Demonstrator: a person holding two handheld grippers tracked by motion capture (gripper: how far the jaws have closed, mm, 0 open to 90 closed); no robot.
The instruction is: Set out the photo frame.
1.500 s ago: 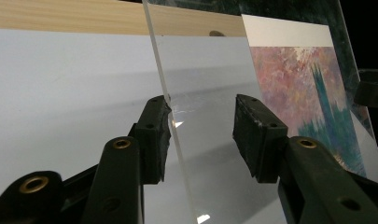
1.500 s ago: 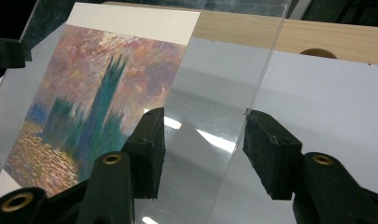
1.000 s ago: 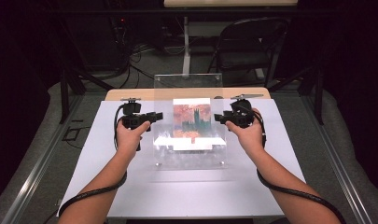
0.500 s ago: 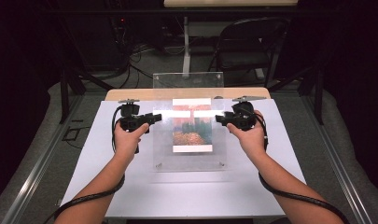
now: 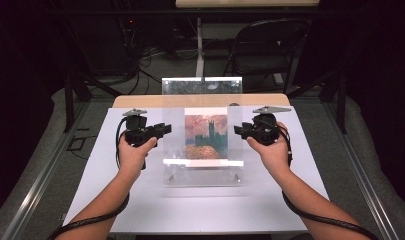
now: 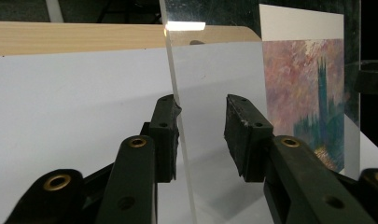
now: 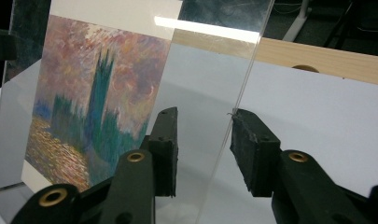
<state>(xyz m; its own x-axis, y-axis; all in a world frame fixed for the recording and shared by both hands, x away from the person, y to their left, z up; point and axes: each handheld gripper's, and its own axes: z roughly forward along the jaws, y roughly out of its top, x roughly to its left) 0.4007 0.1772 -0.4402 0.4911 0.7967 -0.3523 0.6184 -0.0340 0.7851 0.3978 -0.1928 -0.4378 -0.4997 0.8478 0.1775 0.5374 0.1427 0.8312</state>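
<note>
A clear plastic sheet (image 5: pixel 202 137) with a painted print (image 5: pixel 206 136) on it stands tilted up over the middle of the counter (image 5: pixel 200 210), its lower edge near a second clear plate (image 5: pixel 202 176) lying flat on the white surface. The left gripper (image 5: pixel 166 129) has the sheet's left edge between its jaws; they have just been closing. In the left gripper view the edge lies against one pad (image 6: pixel 167 135), while the other pad (image 6: pixel 240 133) stands apart. The right gripper (image 5: pixel 238 131) straddles the sheet's right edge, its jaws also just closing; one pad (image 7: pixel 247 140) touches the edge and the other (image 7: pixel 165 140) is apart. Another clear panel (image 5: pixel 201 86) stands at the counter's far edge.
</note>
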